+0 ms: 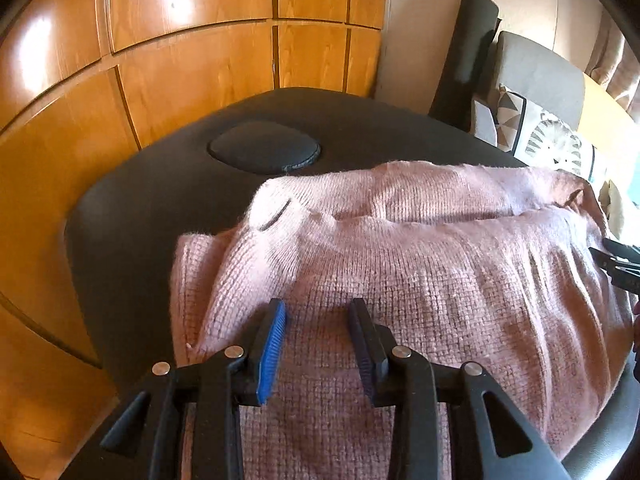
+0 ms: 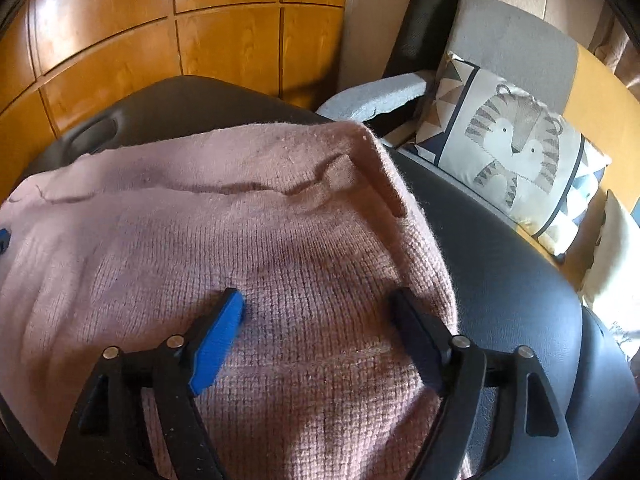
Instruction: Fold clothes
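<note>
Pink sweater (image 2: pixel 248 216) beside tiger cushion (image 2: pixel 516 148), wooden cabinets (image 1: pixel 160 60)

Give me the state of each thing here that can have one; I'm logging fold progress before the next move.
pink knit sweater: lying on the black surface, partly folded, a layer doubled over on top, a sleeve bunched at its left.
left gripper: open, above the sweater, holding nothing.
right gripper: open wide, over the sweater's right edge, holding nothing.
black padded surface: bearing the sweater.
tiger cushion: propped upright on the sofa.
</note>
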A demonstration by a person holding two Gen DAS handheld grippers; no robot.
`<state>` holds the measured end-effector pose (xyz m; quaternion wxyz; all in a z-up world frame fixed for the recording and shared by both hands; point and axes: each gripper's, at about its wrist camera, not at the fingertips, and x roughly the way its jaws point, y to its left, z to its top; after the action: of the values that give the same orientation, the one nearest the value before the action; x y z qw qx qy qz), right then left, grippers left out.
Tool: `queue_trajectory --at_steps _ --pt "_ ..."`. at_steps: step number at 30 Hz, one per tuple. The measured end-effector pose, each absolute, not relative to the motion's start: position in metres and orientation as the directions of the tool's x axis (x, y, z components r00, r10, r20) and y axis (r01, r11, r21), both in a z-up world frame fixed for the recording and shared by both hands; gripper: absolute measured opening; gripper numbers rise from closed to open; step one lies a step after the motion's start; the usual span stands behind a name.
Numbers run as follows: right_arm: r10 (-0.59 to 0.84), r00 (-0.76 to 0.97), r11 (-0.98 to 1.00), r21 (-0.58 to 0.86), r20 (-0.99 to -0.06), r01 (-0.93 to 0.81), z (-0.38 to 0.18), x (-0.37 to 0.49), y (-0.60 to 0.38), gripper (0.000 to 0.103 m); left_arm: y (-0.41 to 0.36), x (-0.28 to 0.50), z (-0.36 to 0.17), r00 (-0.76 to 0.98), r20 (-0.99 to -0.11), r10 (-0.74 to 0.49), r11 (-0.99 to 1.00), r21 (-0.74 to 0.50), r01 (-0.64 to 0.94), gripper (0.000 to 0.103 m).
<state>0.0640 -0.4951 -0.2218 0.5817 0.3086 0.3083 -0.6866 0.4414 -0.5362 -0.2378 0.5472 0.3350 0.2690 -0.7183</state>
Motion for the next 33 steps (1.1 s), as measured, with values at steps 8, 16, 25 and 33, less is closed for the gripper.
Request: queue_trajectory --at_steps 8,16,25,33 --pt "-0.659 -0.136 -0.146 -0.051 -0.740 0.988 -0.181 0.075 -0.456 0.081 -0.525 0.442 -0.207 -0.171 -0.767 -0.618 -0.250 -0.015 0.968 0.034" --pt "-0.681 -0.118 -0.145 -0.025 -0.723 0.989 -0.176 0.098 -0.389 0.081 -0.460 0.419 -0.188 -0.271 -0.723 -0.636 -0.409 0.017 0.912 0.034" --pt "-0.586 -0.124 -0.112 -0.072 -0.800 0.991 -0.223 0.092 -0.416 0.087 -0.467 0.408 -0.235 -0.245 -0.784 -0.570 -0.379 -0.013 0.925 0.034" --pt "-0.578 -0.142 -0.140 -0.074 -0.804 0.987 -0.229 0.082 -0.428 0.089 -0.477 0.399 -0.243 -0.219 -0.760 -0.612 -0.353 0.014 0.935 0.035"
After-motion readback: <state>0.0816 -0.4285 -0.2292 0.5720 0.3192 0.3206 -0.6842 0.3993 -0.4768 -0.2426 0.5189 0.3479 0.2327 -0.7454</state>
